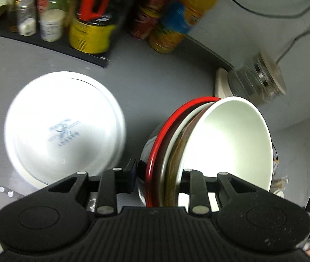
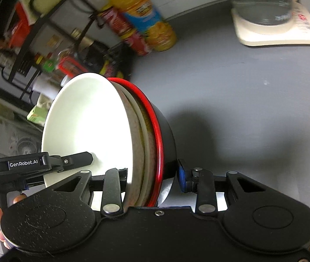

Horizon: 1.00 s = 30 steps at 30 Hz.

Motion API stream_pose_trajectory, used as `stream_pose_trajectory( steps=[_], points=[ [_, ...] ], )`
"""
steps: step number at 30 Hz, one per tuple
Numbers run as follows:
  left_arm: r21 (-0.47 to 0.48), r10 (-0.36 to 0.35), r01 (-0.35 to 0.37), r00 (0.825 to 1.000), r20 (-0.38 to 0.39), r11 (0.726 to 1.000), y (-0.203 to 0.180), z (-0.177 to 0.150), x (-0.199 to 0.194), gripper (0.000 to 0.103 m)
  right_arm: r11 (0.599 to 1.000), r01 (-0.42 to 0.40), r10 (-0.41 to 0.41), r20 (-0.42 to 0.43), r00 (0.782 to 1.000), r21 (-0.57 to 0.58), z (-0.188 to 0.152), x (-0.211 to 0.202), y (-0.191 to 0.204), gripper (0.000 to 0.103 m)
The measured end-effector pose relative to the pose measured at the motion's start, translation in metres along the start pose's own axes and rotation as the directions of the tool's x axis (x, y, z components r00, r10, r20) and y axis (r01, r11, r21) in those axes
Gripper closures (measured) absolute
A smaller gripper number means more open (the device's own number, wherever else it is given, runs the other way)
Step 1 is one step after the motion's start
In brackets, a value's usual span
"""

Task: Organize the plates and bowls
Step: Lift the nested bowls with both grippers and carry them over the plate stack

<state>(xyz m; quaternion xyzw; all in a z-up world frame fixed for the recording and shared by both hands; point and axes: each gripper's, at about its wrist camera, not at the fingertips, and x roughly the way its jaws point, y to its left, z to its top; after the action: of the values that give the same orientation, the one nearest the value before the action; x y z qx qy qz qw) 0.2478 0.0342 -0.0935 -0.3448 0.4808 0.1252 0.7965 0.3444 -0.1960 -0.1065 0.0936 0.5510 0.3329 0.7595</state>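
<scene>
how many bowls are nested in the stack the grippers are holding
3 by their rims: a white-lined bowl innermost, a patterned bowl around it, and a black red-rimmed bowl outermost. More may be hidden between them.

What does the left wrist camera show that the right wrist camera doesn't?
Only the left wrist view shows the upside-down white bowl on the grey counter and the spice jars behind it. Only the right wrist view shows a black wire rack and the other hand-held gripper reaching into the stack. Both show the nested bowl stack clamped at its rim, the orange juice bottle and the glass jar.
</scene>
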Motion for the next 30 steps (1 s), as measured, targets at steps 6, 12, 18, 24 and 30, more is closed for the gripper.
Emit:
stream_pose_trajectory(
  steps=[6,12,18,24,30],
  points=[
    [-0.024,0.007,-0.006,1.0,0.016,1.0,0.041,0.018,-0.018,0.075,1.0,-0.011,0.011,-0.015,1.0,-0.011,0.003,0.026,0.036,0.07],
    [-0.035,0.019,-0.019,1.0,0.019,0.999,0.081,0.041,-0.028,0.075,1.0,-0.017,0.017,-0.014,1.0,-0.001,0.005,0.052,0.068,0.07],
    [-0.024,0.027,-0.028,1.0,-0.011,0.999,0.119,0.062,-0.029,0.075,0.999,-0.001,0.003,-0.025,1.0,0.043,0.0,0.082,0.091,0.07],
    [-0.007,0.021,-0.022,0.998,-0.056,1.0,0.151,0.079,-0.02,0.075,0.994,0.032,-0.029,-0.031,0.999,0.102,-0.005,0.105,0.101,0.07],
    [0.032,0.002,0.001,0.994,-0.112,0.999,0.165,0.093,-0.001,0.075,0.985,0.073,-0.07,-0.023,0.997,0.157,-0.011,0.117,0.098,0.07]
  ],
)
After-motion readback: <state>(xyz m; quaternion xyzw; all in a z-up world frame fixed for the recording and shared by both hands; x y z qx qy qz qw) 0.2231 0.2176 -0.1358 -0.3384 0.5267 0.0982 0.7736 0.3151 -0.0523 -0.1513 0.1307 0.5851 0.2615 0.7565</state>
